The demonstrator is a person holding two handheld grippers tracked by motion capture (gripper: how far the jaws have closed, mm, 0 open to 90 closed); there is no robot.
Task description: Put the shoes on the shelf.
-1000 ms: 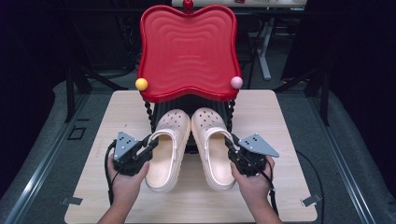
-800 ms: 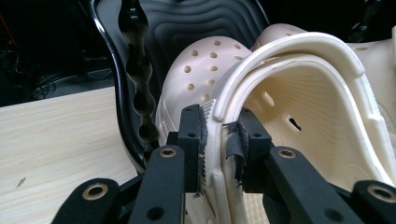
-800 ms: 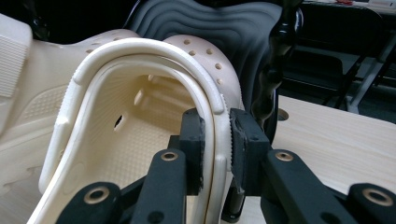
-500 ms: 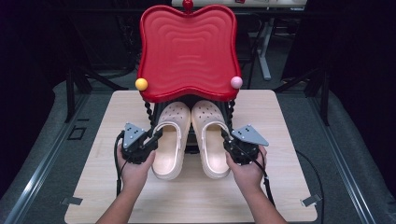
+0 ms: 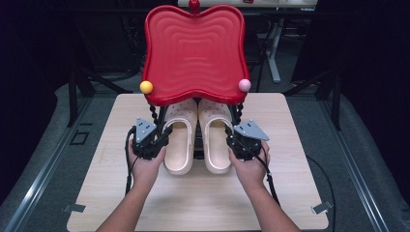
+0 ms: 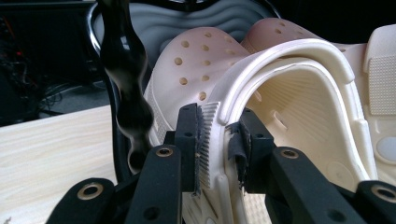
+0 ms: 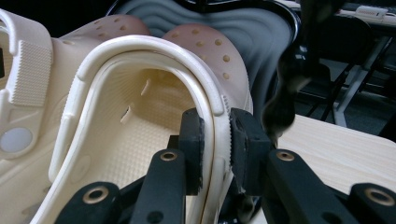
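Two cream clogs lying side by side, toes at 12 o'clock under red tray-top stand [image 5: 193, 53]. L gripper [image 5: 162, 141] is pinching left clog [image 5: 180, 140] outer wall; R gripper [image 5: 232, 141] is pinching right clog [image 5: 215, 137] outer wall.

No readable text, label, brand or number anywhere

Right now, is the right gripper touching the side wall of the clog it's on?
Touching. In the right gripper view, the right gripper has a pad pressed on each face of the right clog's side wall, with no gap.
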